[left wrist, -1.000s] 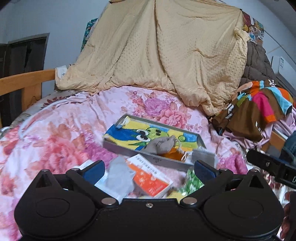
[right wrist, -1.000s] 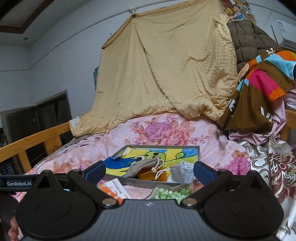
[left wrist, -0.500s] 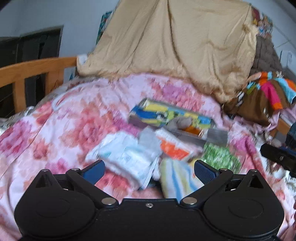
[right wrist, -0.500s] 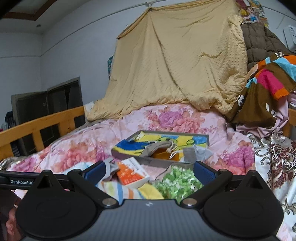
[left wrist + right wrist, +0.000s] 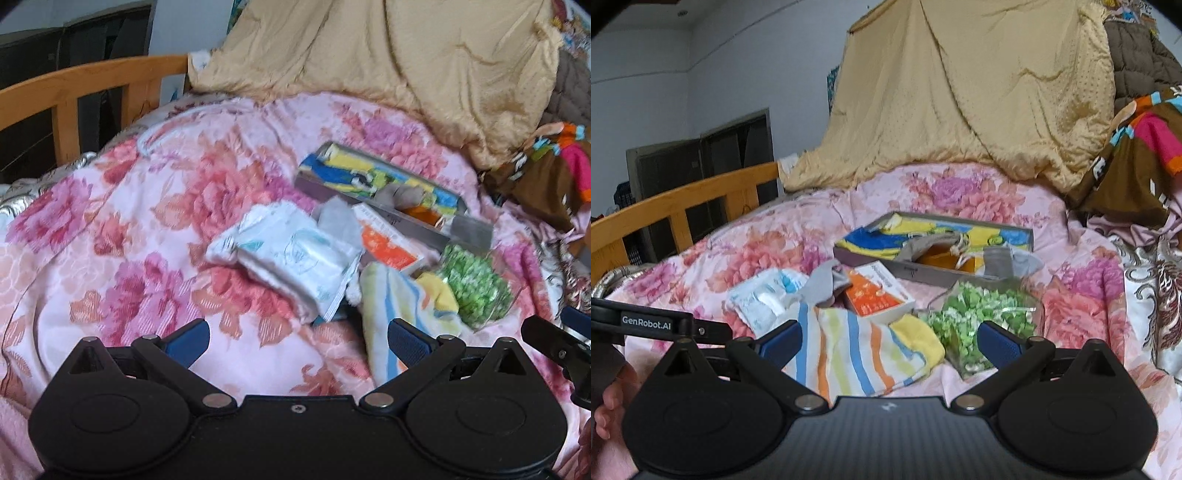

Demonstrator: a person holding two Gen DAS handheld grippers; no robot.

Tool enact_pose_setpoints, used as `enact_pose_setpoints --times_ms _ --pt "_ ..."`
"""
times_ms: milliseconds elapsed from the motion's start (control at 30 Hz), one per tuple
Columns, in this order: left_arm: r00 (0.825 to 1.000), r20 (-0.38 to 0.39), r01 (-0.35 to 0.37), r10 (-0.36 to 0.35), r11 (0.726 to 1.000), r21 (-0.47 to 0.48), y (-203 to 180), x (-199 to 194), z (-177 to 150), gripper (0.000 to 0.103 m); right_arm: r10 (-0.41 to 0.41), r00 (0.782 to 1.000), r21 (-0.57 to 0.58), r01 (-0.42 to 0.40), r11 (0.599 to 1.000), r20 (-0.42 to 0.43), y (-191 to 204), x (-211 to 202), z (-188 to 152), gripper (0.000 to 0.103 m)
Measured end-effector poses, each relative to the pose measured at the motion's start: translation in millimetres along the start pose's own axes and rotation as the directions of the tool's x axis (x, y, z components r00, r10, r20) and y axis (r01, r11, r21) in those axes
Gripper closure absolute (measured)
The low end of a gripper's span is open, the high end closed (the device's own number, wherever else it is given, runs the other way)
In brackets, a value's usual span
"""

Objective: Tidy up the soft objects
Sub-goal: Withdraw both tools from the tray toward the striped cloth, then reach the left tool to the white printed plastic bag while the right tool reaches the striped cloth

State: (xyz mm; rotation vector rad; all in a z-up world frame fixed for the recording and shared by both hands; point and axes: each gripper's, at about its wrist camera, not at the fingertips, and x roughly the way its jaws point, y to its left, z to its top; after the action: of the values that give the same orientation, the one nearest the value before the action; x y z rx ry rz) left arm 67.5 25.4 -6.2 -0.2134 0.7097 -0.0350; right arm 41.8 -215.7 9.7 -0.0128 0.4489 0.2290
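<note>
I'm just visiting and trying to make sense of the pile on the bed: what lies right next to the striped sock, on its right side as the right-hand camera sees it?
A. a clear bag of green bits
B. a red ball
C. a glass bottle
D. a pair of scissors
A: in the right wrist view the clear bag of green bits sits just right of the striped sock, by its yellow toe.

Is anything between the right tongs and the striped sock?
Nothing visible. The striped sock lies on the floral quilt directly ahead of the open right tongs, its near end already between the fingers.
</note>
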Motion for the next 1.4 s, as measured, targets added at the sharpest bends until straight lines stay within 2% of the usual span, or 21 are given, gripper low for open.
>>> enact_pose_setpoints --times_ms 133,333,467,667,967,1067,1167,1400 --pt "0.999 -0.036 -0.007 0.007 1.000 0.009 -1 4 2 0.001 -0.002 0.999 -0.005 0.002 1.000 -0.043 0 7 -3 0.000" --pt "0.994 -0.105 -0.007 0.011 0.999 0.035 -3 15 8 0.001 -0.009 0.998 -0.024 0.007 1.000 -0.063 3 14 -5 0.000" --pt "0.993 -0.119 0.006 0.001 0.999 0.053 -2 18 12 0.001 -0.009 0.997 -0.022 0.008 1.000 -0.074 3 18 -7 0.000" --pt "0.992 -0.130 0.019 -0.001 0.990 0.142 1 25 26 0.001 0.024 0.995 -0.039 -0.027 0.999 -0.092 8 25 -9 0.000" --pt "0.992 -0.107 0.080 -0.064 0.984 0.156 10 37 42 0.001 0.072 0.989 -0.098 -0.085 0.992 -0.128 23 43 -14 0.000" --pt "0.985 -0.146 0.117 -0.092 0.977 0.175 13 45 49 0.001 0.076 0.986 -0.112 -0.093 0.989 -0.147 25 49 -16 0.000" --pt "0.982 -0.144 0.148 -0.120 0.969 0.197 19 50 57 0.001 0.083 0.983 -0.114 -0.102 0.988 -0.161 25 57 -16 0.000" --pt "0.975 -0.105 0.210 -0.197 0.969 0.131 33 64 70 0.001 0.113 0.979 -0.134 -0.137 0.982 -0.172 26 80 -15 0.000"
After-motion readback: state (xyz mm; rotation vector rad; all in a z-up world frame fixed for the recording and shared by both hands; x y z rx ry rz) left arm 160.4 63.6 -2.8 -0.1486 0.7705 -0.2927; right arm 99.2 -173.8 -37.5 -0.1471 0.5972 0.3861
